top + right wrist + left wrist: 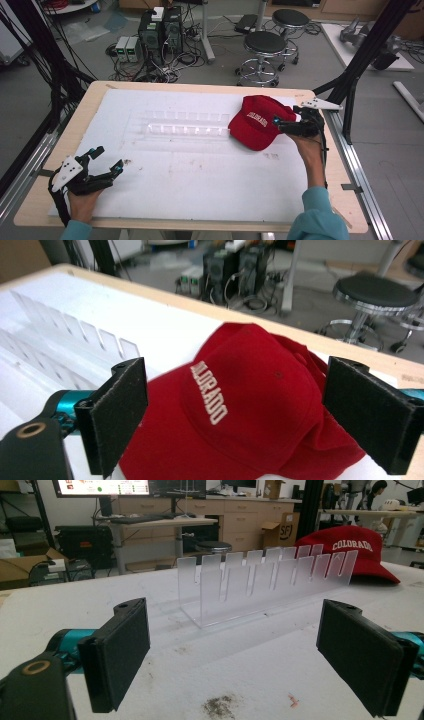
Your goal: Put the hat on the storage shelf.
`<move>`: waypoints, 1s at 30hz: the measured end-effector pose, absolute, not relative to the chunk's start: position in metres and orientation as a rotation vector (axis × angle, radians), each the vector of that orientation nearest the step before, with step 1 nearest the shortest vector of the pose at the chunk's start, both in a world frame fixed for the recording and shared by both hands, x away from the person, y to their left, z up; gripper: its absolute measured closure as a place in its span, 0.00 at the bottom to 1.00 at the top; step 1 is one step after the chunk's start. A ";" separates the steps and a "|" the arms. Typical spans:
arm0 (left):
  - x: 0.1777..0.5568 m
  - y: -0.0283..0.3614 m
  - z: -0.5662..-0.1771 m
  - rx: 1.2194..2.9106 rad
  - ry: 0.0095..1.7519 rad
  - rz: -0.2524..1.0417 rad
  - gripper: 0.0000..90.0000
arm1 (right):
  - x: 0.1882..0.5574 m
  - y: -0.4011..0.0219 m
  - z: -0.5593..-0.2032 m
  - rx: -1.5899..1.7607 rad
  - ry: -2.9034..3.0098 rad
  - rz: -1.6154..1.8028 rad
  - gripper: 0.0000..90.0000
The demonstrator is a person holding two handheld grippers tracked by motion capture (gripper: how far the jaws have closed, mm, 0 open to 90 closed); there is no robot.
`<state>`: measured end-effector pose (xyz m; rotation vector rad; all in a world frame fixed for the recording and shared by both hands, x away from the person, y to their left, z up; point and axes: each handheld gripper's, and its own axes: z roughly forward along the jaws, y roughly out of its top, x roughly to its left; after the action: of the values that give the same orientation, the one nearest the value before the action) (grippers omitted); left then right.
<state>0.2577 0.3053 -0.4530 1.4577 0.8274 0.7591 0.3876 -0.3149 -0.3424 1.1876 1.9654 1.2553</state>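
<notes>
A red cap [257, 125] with white lettering lies on the white mat at the table's right side, also seen in the left gripper view [350, 547] and the right gripper view [250, 405]. My right gripper [286, 116] hovers at the cap's right edge, open, its two pads [116, 415] wide apart over the crown and not pressing on it. A clear slotted acrylic rack [185, 129] stands mid-table, just left of the cap [265, 580]. My left gripper [110, 158] rests at the near left of the table, open and holding nothing [240, 655].
The white mat [200, 175] covers most of the wooden table [310, 94]. Black frame posts [360, 55] rise at the right and left corners. Beyond the far edge, two stools [264, 47] and computer boxes [160, 30] with cables stand on the floor.
</notes>
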 end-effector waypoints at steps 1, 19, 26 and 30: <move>0.258 0.305 -0.453 1.459 0.826 0.760 0.16 | 0.392 -0.316 -0.341 1.189 1.977 1.245 0.11; 0.256 0.305 -0.453 1.459 0.814 0.773 0.16 | 0.435 -0.323 -0.345 1.288 2.101 1.107 0.12; 0.256 0.304 -0.453 1.462 0.808 0.775 0.16 | 0.445 -0.320 -0.358 1.344 2.149 1.014 0.12; 0.256 0.305 -0.453 1.459 0.806 0.776 0.16 | 0.451 -0.319 -0.368 1.397 2.169 0.952 0.12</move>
<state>0.2556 0.3046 -0.4533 1.4591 0.8059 0.7757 0.4509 -0.3187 -0.3685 1.3968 2.1688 0.9516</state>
